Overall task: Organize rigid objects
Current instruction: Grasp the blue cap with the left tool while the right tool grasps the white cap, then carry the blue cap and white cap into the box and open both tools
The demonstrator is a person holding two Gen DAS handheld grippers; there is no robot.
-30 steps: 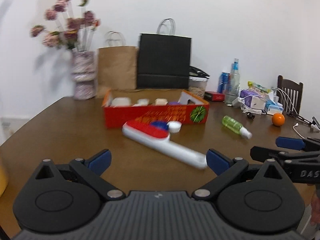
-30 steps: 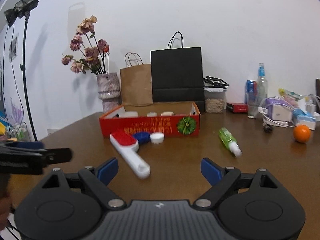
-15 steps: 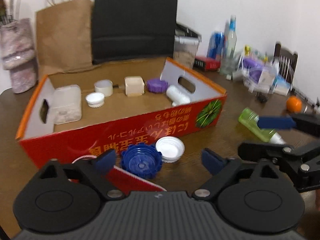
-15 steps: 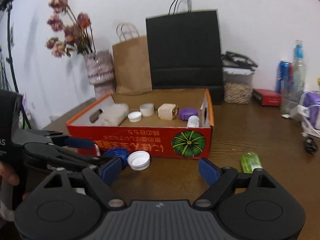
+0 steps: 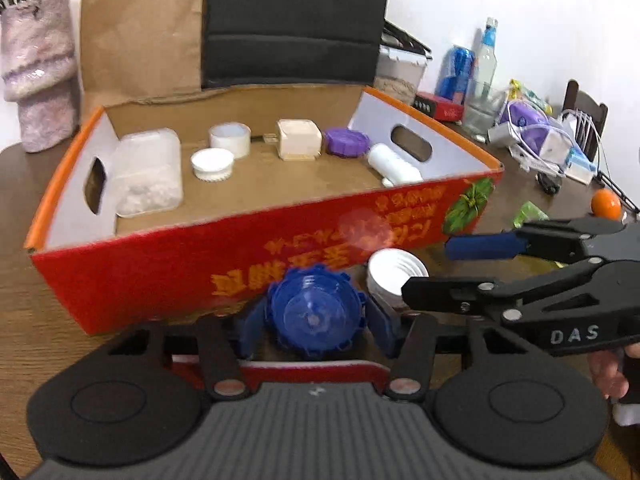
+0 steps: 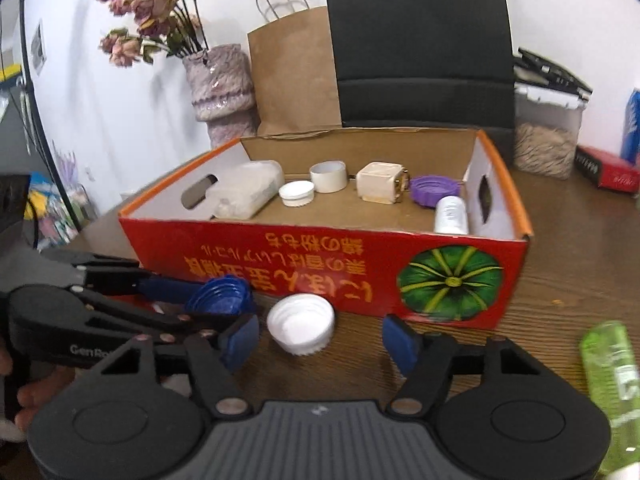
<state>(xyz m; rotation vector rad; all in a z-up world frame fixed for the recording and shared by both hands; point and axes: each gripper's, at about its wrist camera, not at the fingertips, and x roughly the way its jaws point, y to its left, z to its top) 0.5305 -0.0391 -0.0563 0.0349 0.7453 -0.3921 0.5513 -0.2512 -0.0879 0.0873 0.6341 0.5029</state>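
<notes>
A ridged blue cap point(image 5: 316, 316) lies open side up on the wooden table, in front of the red cardboard box point(image 5: 160, 276). My left gripper point(image 5: 316, 330) is closing on it, and both blue pads touch its rim. Beside it lies a white cap point(image 6: 300, 324), between the pads of my right gripper point(image 6: 320, 344). Those jaws are closing too, with gaps on both sides of the cap. In the right wrist view the left gripper point(image 6: 218, 312) comes in from the left around the blue cap point(image 6: 220, 298). The box point(image 6: 224, 248) holds several white and purple pieces.
A red and white tool point(image 5: 280, 372) lies under my left gripper. A green bottle point(image 6: 612, 380) lies on the table to the right. Behind the box stand a brown paper bag point(image 5: 140, 32), a black bag point(image 5: 296, 20) and a vase point(image 6: 224, 84). Clutter and an orange point(image 5: 606, 202) sit far right.
Both grippers moved forward and down from mid-table to the box front. The left jaws narrowed around the blue cap, the right jaws narrowed around the white cap.
</notes>
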